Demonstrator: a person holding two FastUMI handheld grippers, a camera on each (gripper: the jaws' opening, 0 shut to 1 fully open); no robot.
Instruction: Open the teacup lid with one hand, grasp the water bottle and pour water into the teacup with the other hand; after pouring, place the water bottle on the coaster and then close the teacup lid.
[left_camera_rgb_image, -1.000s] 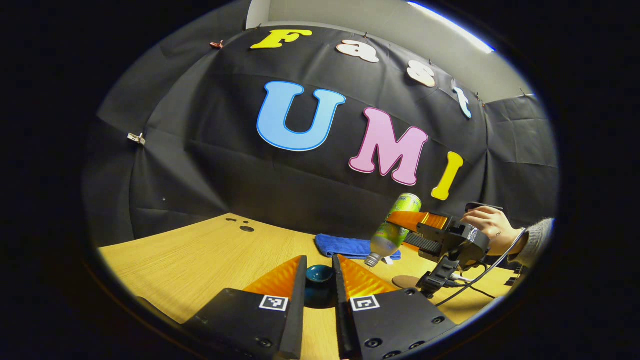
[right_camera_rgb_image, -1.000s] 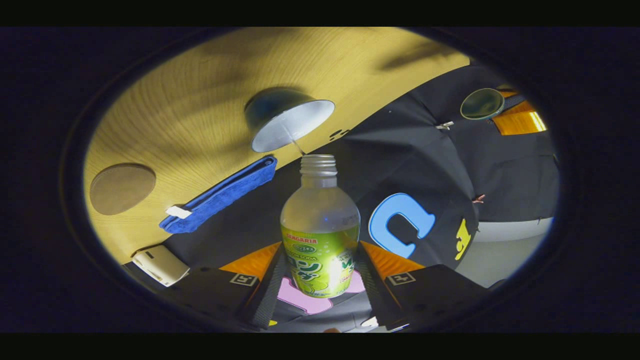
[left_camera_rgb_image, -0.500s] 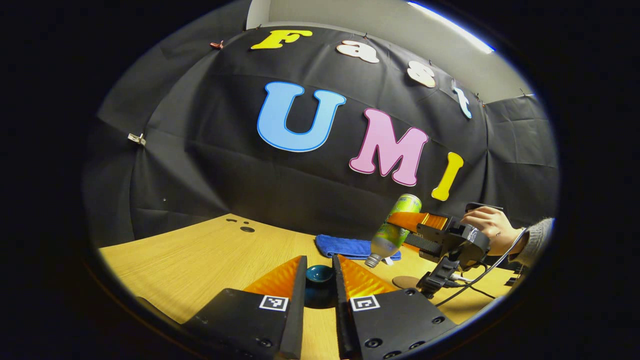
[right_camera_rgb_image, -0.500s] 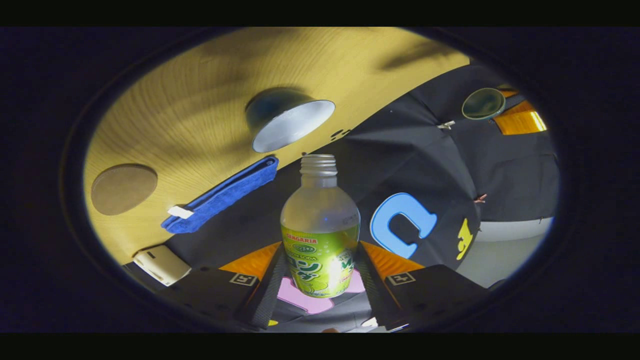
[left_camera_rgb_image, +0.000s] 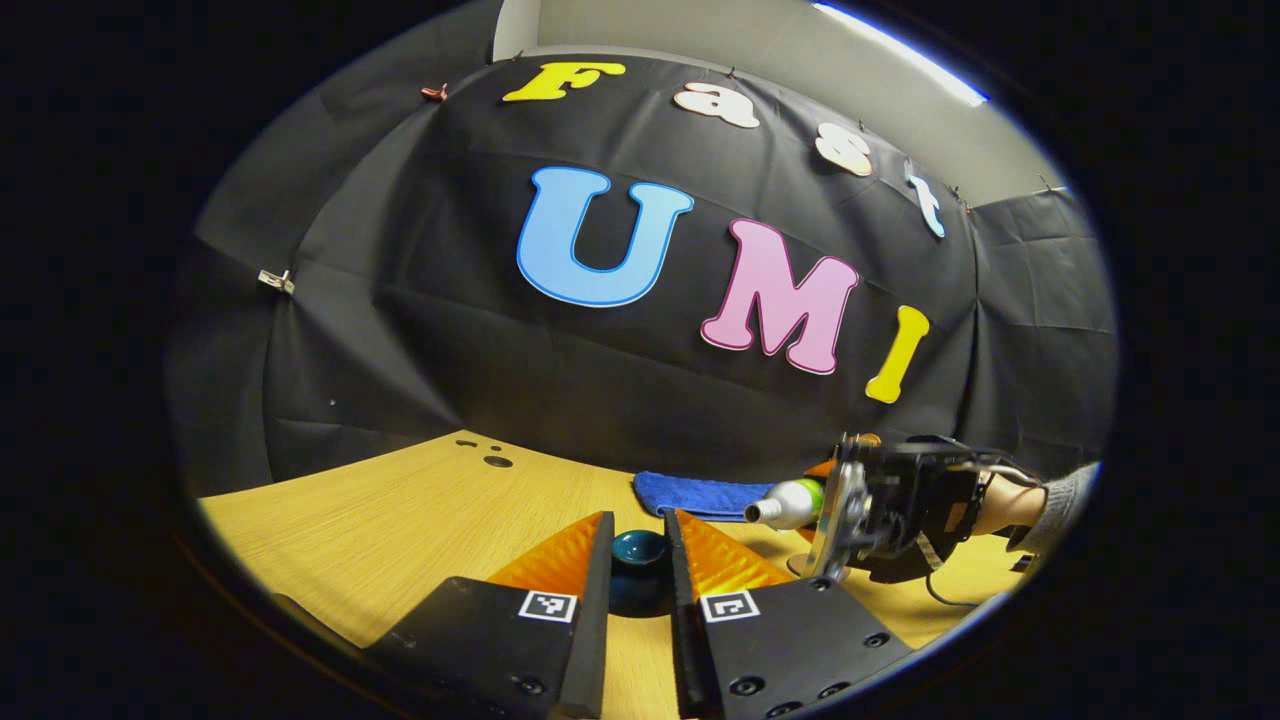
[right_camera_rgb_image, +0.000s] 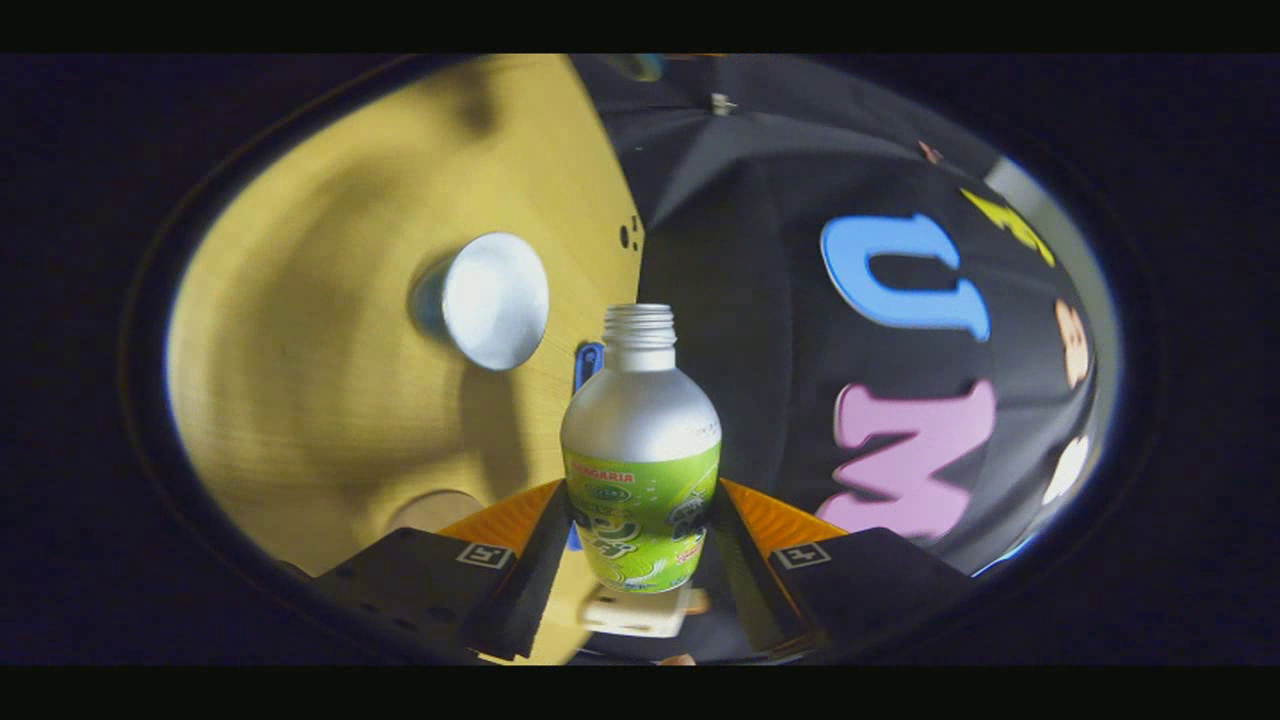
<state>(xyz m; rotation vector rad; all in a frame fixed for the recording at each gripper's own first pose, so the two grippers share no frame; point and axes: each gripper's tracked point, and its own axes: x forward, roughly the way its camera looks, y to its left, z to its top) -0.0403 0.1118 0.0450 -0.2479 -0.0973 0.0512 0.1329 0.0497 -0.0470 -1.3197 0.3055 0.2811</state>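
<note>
In the left gripper view, my left gripper (left_camera_rgb_image: 638, 532) is shut on the dark teal teacup lid (left_camera_rgb_image: 640, 550), held above the wooden table (left_camera_rgb_image: 400, 520). To the right, my right gripper (left_camera_rgb_image: 880, 500) holds the green-labelled water bottle (left_camera_rgb_image: 790, 503) lying roughly level, with its open neck pointing left. In the right gripper view, that bottle (right_camera_rgb_image: 640, 450) sits between the orange fingers of my right gripper (right_camera_rgb_image: 640, 505). The open teacup (right_camera_rgb_image: 490, 300), white inside, stands on the table to the left of the bottle's neck. A round brown coaster (right_camera_rgb_image: 435, 510) shows partly by the left finger.
A folded blue cloth (left_camera_rgb_image: 700, 492) lies at the back of the table near the black wall. A hand and grey sleeve (left_camera_rgb_image: 1050, 495) hold the right gripper. Several small dark holes (left_camera_rgb_image: 490, 455) mark the table's far left. A white object (right_camera_rgb_image: 640, 612) shows below the bottle.
The right gripper has swung the bottle up from a steep downward tilt over the cup to about level. The thin stream of water has stopped. My left gripper has held still with the lid.
</note>
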